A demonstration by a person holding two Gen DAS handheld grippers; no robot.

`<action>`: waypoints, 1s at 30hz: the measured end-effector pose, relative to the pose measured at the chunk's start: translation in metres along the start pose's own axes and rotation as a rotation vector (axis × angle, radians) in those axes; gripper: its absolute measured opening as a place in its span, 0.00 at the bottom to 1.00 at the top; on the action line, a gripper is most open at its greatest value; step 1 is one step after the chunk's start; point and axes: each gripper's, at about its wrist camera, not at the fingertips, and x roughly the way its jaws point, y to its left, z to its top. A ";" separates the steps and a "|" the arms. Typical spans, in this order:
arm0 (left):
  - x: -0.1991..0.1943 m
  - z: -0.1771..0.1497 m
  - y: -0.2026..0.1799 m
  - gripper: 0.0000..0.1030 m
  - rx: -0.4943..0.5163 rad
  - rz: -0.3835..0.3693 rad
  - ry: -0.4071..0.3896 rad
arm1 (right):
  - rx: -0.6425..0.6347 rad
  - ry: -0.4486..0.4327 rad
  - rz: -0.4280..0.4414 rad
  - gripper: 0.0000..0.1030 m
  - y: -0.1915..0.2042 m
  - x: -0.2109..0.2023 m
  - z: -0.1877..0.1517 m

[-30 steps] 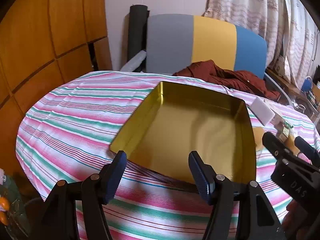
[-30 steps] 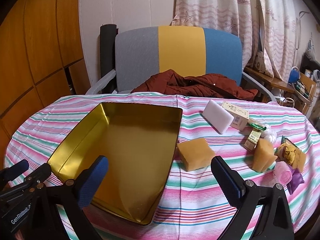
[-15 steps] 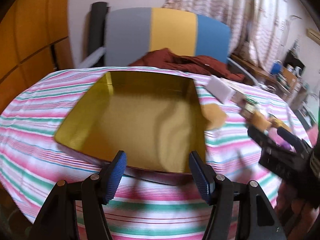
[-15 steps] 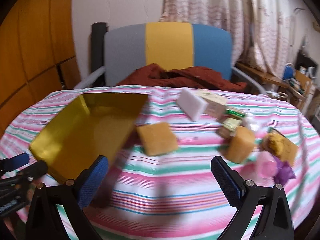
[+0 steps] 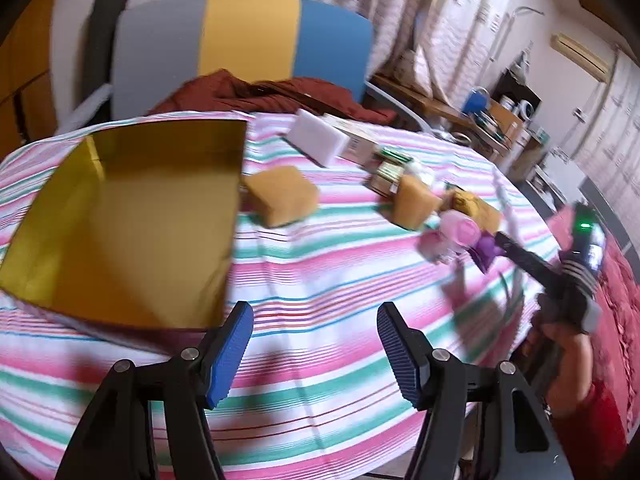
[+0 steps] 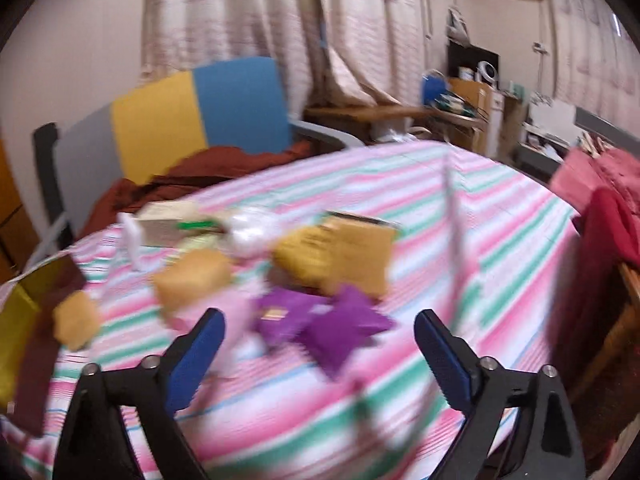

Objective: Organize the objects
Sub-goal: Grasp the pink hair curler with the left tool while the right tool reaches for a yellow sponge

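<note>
1. Scattered small objects, the things to be organized, lie on the striped pink, green and white cloth of the round worktop (image 5: 328,272). Among them are two tan sponge-like blocks (image 5: 282,196) (image 5: 414,202), a white rectangular foam block (image 5: 318,142), a pale printed carton (image 5: 360,140), a pink round plastic item (image 5: 460,232) and purple crinkled packets (image 6: 320,326).
2. A shallow gold-coloured rectangular metal tin (image 5: 120,224) sits empty at the left side of the worktop, just beside the nearer tan block. By my judgement it is where the objects should go, and nothing is in it yet.
3. The step in hand looks like a reach by the right tool (image 6: 320,354) toward the cluster at the right. The purple packets lie straight ahead of it, between its two blue-padded fingers (image 6: 196,354) in the picture.
4. To do this well, choose one piece, slow down so the view steadies, and bring the fingers to either side of that piece alone. The packets touch the pink item and a mustard-yellow printed pouch (image 6: 336,256), so a careless close could drag a neighbour.
5. The right tool stands wide apart, holds nothing, and touches nothing that I can see.
6. The left tool (image 5: 314,354) is also spread apart and empty. It hovers over bare cloth at the near edge, just right of the tin's near corner.
7. Heavy blur in the right view hides fine detail of the packets.
</note>
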 end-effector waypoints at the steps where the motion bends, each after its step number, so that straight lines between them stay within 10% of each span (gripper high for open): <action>1: 0.003 0.001 -0.005 0.63 0.011 -0.009 0.009 | -0.014 0.024 0.006 0.87 -0.007 0.010 -0.001; 21: 0.090 0.044 -0.087 0.73 0.028 -0.295 0.123 | -0.080 -0.001 0.086 0.62 -0.006 0.051 -0.022; 25: 0.106 0.060 -0.117 0.74 0.076 -0.286 0.098 | -0.031 -0.019 0.057 0.41 -0.013 0.051 -0.026; 30: 0.134 0.074 -0.146 0.73 0.130 -0.230 0.097 | -0.070 -0.021 0.030 0.41 -0.007 0.052 -0.027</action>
